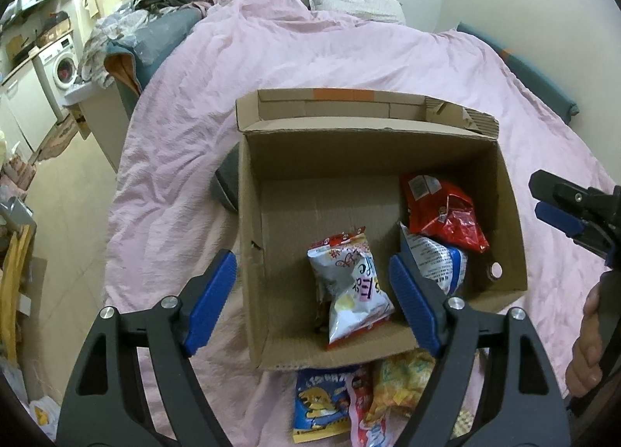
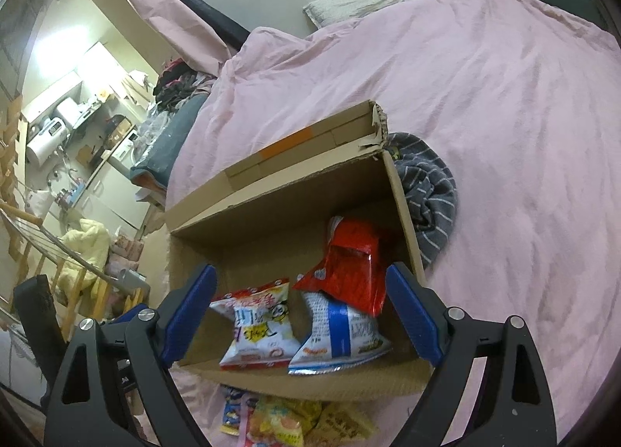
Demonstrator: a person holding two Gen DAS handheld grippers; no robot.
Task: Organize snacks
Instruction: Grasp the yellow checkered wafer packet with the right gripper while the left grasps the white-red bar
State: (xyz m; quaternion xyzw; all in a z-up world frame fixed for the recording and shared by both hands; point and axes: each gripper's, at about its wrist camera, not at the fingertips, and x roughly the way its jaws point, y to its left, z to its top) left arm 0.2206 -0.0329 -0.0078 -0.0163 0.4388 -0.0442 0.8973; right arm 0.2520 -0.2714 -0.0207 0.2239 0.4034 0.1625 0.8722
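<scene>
An open cardboard box [image 1: 504, 190] [image 2: 403, 198] sits on a pink bed cover. Inside lie a white and pink snack bag [image 1: 353, 284] [image 2: 256, 326], a red bag [image 1: 442, 214] [image 2: 349, 272] and a blue and white bag [image 1: 438, 260] [image 2: 341, 334]. Several more snack bags [image 1: 341, 404] [image 2: 279, 423] lie on the cover in front of the box. My left gripper [image 1: 310, 299] is open and empty above the box's near edge. My right gripper [image 2: 299, 315] is open and empty over the box; it also shows in the left wrist view [image 1: 559, 206] at the right.
A grey striped cloth [image 2: 431, 190] lies against the box's far right side. A pillow [image 1: 349, 4] lies at the head of the bed. A washing machine [image 1: 58, 66] and cluttered shelves stand at the left past the bed edge.
</scene>
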